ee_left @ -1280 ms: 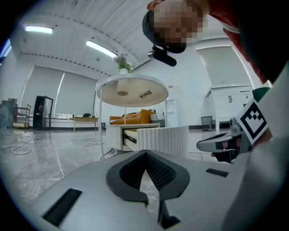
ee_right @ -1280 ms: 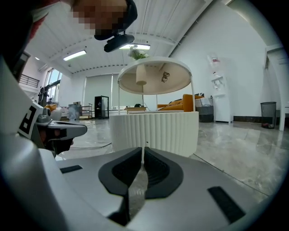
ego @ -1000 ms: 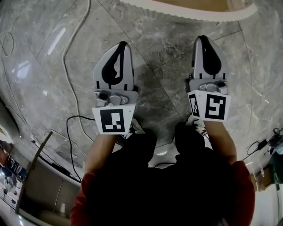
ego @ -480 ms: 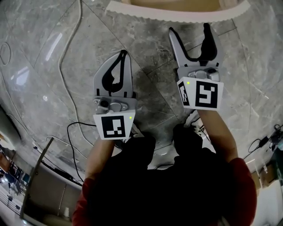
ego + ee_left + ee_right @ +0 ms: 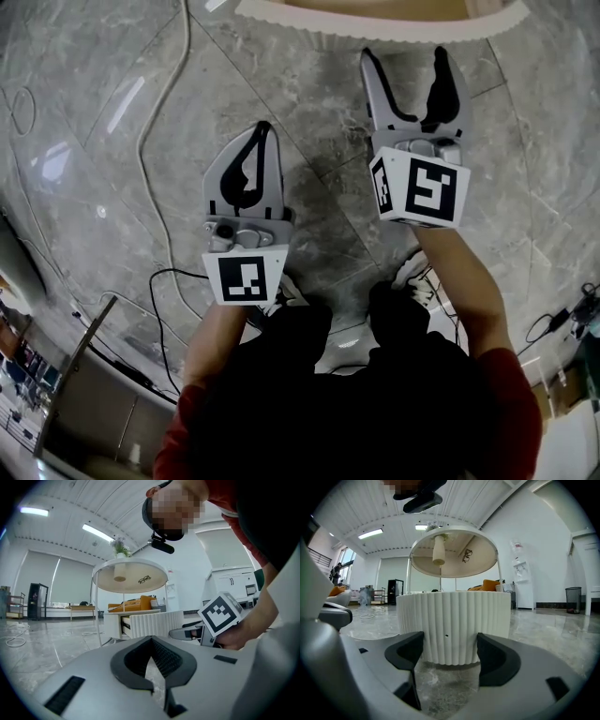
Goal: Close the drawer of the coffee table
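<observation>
The coffee table's drawer [image 5: 375, 34] stands pulled out at the top of the head view, its white ribbed front towards me and a wooden inside behind it. My right gripper [image 5: 404, 54] is open, its tips just short of that front, with nothing between them. In the right gripper view the ribbed drawer front [image 5: 454, 625] fills the gap between the open right gripper [image 5: 450, 644]; the round tabletop [image 5: 454, 555] is above. My left gripper [image 5: 262, 127] is shut and empty, further back over the floor. The left gripper [image 5: 151, 637] view shows the open drawer [image 5: 152, 623] from the side.
A white cable [image 5: 155, 122] and a black cable [image 5: 164, 281] lie on the grey marble floor at the left. A low shelf unit [image 5: 84, 375] stands at the bottom left. My shoes [image 5: 412, 272] are below the grippers.
The right gripper has gone from shut to open and moved forward towards the drawer front. The left gripper has stayed shut in about the same place.
</observation>
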{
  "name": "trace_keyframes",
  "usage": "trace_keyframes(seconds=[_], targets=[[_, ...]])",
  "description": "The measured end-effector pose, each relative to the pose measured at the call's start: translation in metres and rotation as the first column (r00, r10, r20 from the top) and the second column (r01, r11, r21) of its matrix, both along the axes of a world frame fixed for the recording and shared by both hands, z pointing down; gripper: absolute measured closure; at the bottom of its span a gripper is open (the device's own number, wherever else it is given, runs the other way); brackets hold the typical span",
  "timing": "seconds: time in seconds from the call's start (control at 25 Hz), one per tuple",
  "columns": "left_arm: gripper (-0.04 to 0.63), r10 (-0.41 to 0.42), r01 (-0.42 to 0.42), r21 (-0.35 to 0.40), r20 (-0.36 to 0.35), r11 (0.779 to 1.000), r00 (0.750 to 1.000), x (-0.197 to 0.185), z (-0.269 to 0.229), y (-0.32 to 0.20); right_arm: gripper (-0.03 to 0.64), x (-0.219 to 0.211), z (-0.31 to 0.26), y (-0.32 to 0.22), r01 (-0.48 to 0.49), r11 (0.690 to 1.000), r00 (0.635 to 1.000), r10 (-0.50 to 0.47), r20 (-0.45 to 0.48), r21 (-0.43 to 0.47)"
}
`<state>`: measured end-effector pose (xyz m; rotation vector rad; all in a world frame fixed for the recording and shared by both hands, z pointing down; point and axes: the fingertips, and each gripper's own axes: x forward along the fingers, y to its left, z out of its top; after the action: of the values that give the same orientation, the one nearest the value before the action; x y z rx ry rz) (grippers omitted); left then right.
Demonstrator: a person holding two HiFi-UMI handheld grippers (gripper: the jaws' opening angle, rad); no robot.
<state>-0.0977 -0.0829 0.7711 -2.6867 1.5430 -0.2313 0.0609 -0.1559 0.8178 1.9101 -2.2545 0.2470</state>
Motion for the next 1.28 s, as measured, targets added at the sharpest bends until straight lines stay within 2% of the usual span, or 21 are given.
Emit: trace_keyframes(seconds=[0.12, 0.84, 1.28], targets=[[0.583, -0.007, 0.007, -0.014, -0.018, 1.0, 1.0, -0.001, 0.001, 0.0, 0.279, 0.0, -0.001, -0.015, -0.006, 1.0, 1.0, 0.006, 0.004, 0.011], [0.583, -0.025, 0.025, -0.006, 0.0, 1.0, 1.0, -0.009, -0.006, 0.0, 0.279, -0.011, 0.002, -0.128, -0.004, 0.999, 0.999, 0.005, -0.036, 0.034], [0.583, -0.036, 0.036, 0.004, 0.006, 0.999, 0.999, -0.014, -0.01, -0.001, 0.279, -0.014, 0.007, -0.174, 0.014, 1.0, 0.997, -0.016, -0.07, -0.017]])
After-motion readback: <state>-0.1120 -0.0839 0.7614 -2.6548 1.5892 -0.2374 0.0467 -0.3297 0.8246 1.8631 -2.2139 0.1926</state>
